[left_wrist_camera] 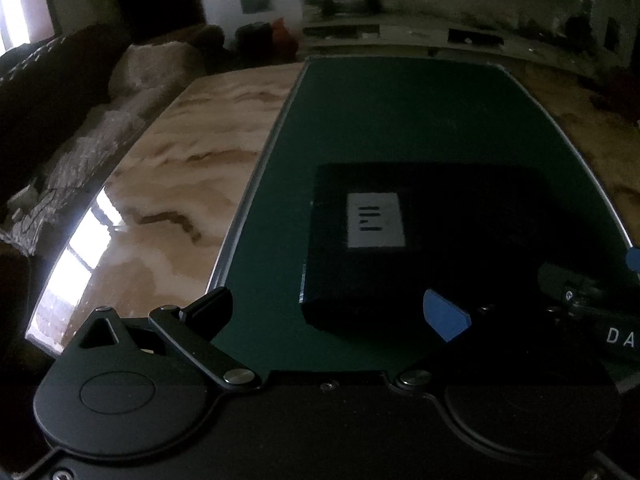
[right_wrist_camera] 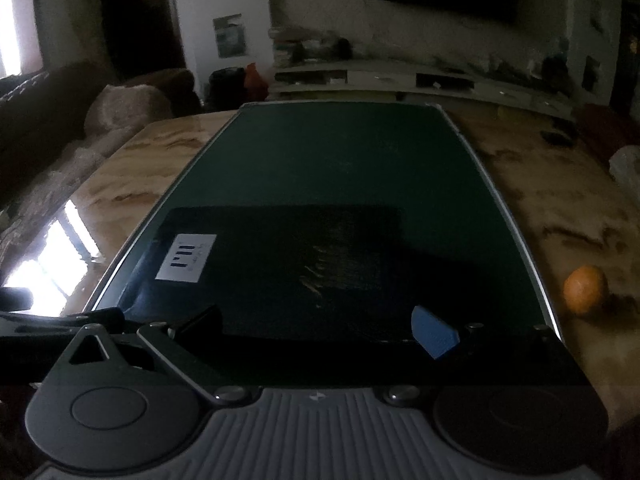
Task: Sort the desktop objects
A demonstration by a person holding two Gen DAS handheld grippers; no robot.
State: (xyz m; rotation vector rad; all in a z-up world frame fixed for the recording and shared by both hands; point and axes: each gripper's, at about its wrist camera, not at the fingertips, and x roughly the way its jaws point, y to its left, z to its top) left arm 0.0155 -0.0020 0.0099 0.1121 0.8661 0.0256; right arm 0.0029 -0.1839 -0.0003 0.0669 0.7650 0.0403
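Observation:
A flat black box (left_wrist_camera: 424,240) with a white label (left_wrist_camera: 375,220) lies on a dark green mat (left_wrist_camera: 400,120). My left gripper (left_wrist_camera: 328,312) is open and empty, its fingers just in front of the box's near left corner. In the right wrist view the same box (right_wrist_camera: 280,272) with its label (right_wrist_camera: 186,257) lies right ahead. My right gripper (right_wrist_camera: 316,326) is open and empty at the box's near edge. An orange (right_wrist_camera: 586,290) rests on the marble table to the right of the mat (right_wrist_camera: 340,160).
The mat lies on a glossy marble table (left_wrist_camera: 172,184). My right gripper shows at the right edge of the left wrist view (left_wrist_camera: 580,296). A sofa (left_wrist_camera: 60,92) stands to the left, a low TV cabinet (right_wrist_camera: 400,78) behind the table.

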